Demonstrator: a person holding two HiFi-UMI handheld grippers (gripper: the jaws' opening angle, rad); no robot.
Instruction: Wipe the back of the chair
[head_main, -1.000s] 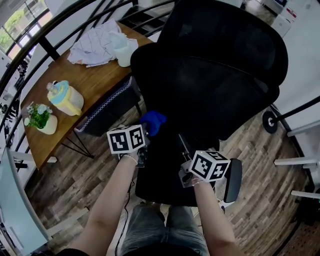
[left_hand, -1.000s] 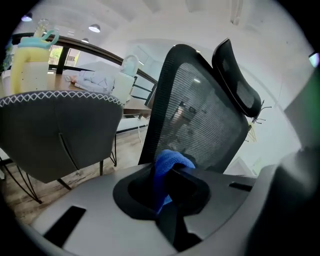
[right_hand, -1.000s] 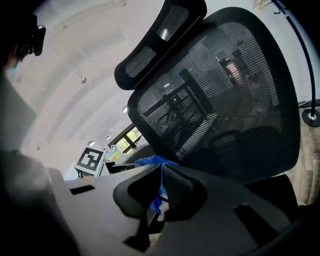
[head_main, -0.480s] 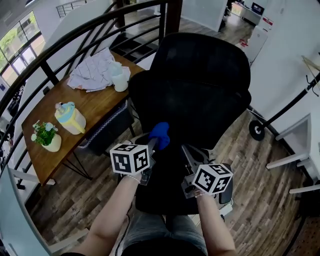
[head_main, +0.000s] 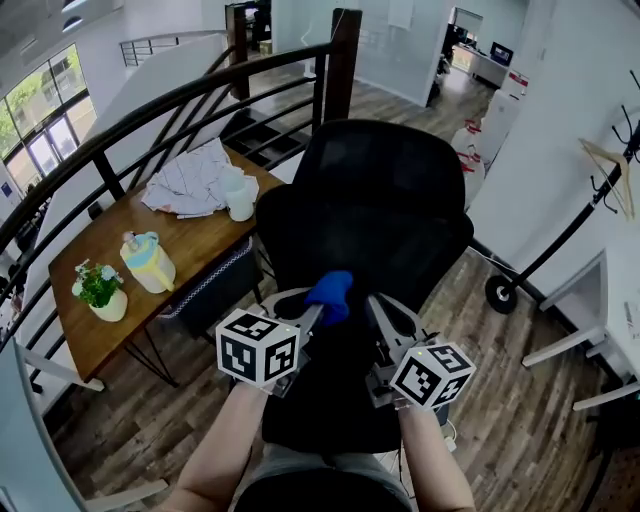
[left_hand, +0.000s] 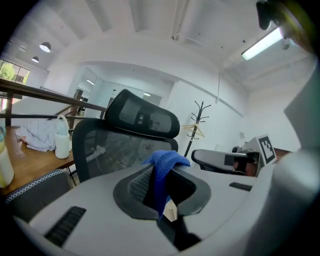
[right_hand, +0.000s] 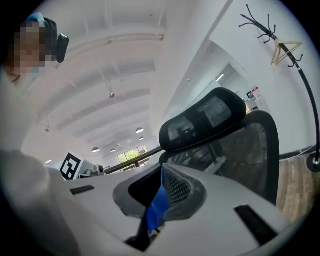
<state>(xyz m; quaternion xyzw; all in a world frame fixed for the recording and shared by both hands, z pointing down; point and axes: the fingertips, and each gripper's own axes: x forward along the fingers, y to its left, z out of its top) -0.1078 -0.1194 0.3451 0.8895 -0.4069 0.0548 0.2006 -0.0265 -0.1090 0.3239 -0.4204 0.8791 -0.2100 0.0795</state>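
Both claws have risen: left claw (left_hand: 161, 170) grips a blue woven cloth (head_main: 330, 291), right claw (right_hand: 161, 174) pinches a blue strip (right_hand: 157, 207); the black mesh chair back (head_main: 385, 200) ahead looks unwiped yet.

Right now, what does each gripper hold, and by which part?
The left gripper pinches a blue cloth by its lower part; the rest bunches over the jaw tips. The right gripper also clamps blue cloth, deep between its jaws.
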